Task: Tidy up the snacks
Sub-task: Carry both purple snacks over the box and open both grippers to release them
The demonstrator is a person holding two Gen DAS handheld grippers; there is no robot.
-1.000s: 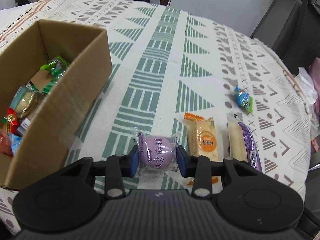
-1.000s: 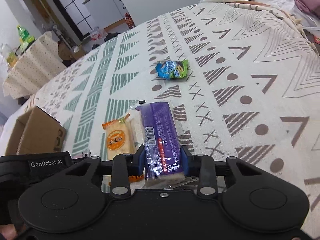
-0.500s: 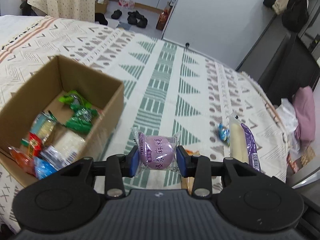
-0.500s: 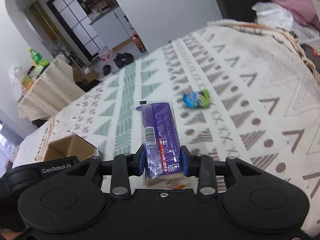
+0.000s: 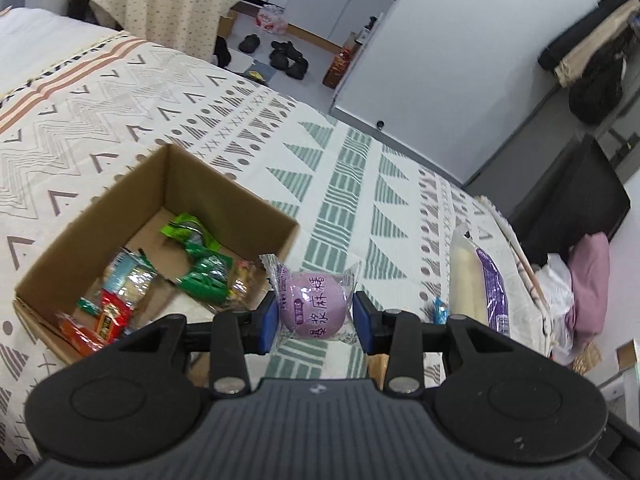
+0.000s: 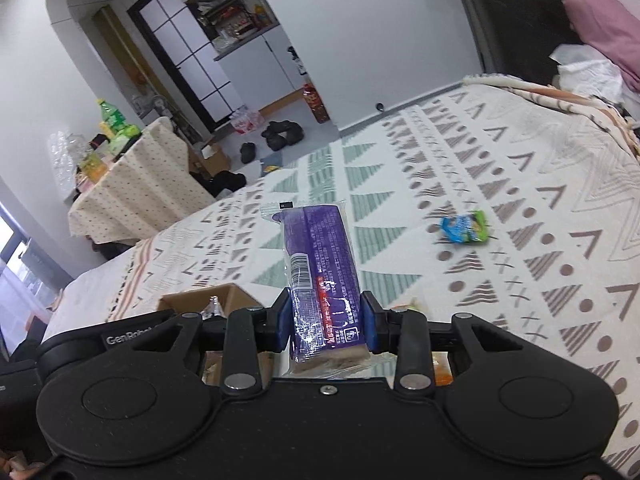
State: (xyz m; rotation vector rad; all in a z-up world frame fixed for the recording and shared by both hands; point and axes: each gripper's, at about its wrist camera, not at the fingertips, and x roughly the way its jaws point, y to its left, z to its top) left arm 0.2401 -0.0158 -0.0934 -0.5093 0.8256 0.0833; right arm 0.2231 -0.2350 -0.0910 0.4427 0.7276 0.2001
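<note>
Between the left pads: round lilac mochi in a clear crimped wrapper (image 5: 314, 307), pinched by the left hand-held gripper (image 5: 315, 318), held in the air just beside the box's near right corner; wrapper ends flare out to either side.
Between the right pads: long purple-wrapped snack bar (image 6: 320, 268), pinched near its lower end by the right hand-held gripper (image 6: 326, 322); long axis runs forward and up, away from the camera.
Box: open brown cardboard box (image 5: 224, 196) on the patterned cloth-covered bench (image 5: 352, 184), holding green, red, orange and clear-wrapped snacks.
Nearby: small blue-and-green wrapped candy (image 6: 464, 228) lying on the cloth, well apart from the bar.
Hand pose: both grippers raised above the cloth, the left tilted down toward the box, the right angled across the bench toward the room.
Background: black shoes (image 5: 286, 58) on the floor.
</note>
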